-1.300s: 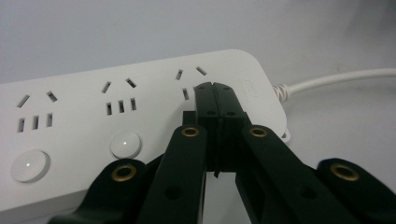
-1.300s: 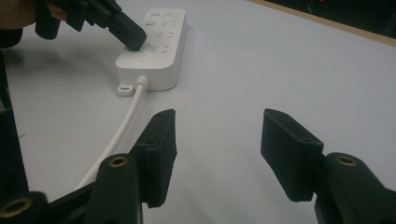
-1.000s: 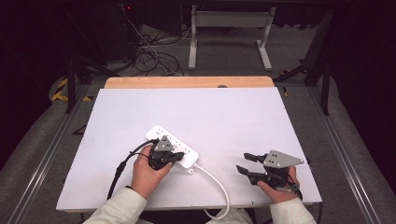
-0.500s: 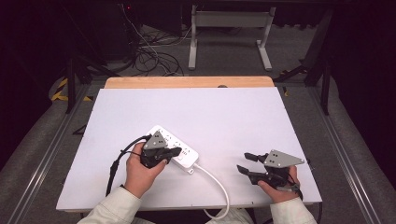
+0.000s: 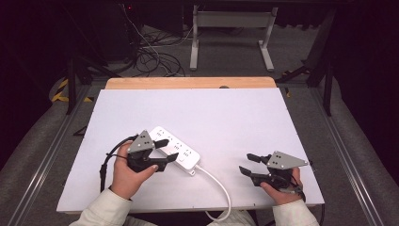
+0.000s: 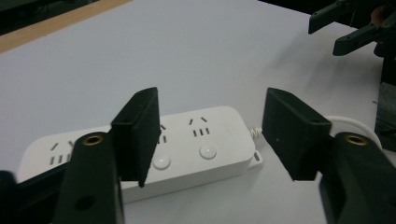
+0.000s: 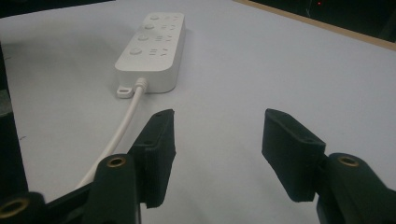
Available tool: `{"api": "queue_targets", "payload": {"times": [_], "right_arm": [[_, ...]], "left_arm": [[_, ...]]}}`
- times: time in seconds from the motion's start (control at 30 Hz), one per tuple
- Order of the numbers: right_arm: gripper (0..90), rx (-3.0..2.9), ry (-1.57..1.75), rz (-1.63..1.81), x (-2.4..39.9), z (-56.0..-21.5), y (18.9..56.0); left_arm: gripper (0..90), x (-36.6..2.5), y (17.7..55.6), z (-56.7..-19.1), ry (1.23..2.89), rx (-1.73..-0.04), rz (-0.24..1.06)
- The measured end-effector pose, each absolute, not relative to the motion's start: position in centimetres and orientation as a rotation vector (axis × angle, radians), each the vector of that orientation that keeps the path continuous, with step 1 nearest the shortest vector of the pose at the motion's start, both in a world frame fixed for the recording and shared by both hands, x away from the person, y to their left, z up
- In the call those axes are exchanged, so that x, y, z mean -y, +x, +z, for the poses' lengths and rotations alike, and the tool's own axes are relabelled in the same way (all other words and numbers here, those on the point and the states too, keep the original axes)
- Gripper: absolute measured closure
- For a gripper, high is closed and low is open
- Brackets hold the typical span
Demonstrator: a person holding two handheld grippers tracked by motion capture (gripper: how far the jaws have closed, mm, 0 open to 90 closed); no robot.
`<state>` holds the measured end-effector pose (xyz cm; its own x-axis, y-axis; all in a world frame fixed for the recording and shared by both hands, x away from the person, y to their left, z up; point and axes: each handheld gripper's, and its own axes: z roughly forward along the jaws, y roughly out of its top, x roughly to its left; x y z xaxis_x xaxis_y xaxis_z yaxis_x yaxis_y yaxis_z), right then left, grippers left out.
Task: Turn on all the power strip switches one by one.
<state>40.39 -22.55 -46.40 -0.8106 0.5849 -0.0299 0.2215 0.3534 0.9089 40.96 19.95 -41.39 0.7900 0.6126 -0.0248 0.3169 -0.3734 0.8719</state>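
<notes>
White tabletop (image 5: 235, 113) holds a power strip (image 5: 176, 151); both tongs gape empty.

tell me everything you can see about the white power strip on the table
The power strip is a white, glossy plastic bar with rounded corners, rows of sockets and round buttons. It lies flat on the white table, running diagonally. A white cord leaves its near end toward the table edge. The left gripper hovers over it, jaws open, apparently not touching.
</notes>
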Motion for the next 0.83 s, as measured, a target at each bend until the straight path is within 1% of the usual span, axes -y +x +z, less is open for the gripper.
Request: {"api": "queue_targets", "payload": {"times": [0.07,0.13,0.23,0.33,0.47,0.57,0.63,0.73,0.83], "right_arm": [[44.5,-2.269,0.711,1.446,22.6,-46.4,40.4],[44.3,-2.269,0.711,1.447,22.6,-46.4,40.4],[43.8,-2.270,0.710,1.449,22.6,-46.4,40.4],[43.1,-2.269,0.706,1.447,22.5,-46.4,40.4],[42.5,-2.272,0.706,1.445,22.5,-46.4,40.4],[42.3,-2.271,0.706,1.444,22.5,-46.4,40.4],[42.2,-2.273,0.706,1.436,22.5,-46.4,40.4],[42.0,-2.272,0.704,1.438,22.5,-46.4,40.4],[42.0,-2.270,0.707,1.438,22.5,-46.4,40.4]], "left_arm": [[27.9,-21.0,40.6,-41.3,1.959,-0.710,0.376],[23.1,-22.1,40.2,-41.5,1.946,-0.710,0.405],[19.9,-23.9,39.4,-42.1,1.934,-0.716,0.433],[19.4,-25.6,38.7,-43.0,1.910,-0.733,0.435],[19.5,-27.5,37.8,-44.4,1.880,-0.747,0.474],[18.2,-28.6,37.4,-45.4,1.890,-0.740,0.501],[19.6,-29.0,37.2,-46.2,1.908,-0.726,0.540],[21.3,-29.5,37.0,-46.9,1.871,-0.757,0.487],[19.9,-29.7,37.1,-47.0,1.853,-0.794,0.479]]}}
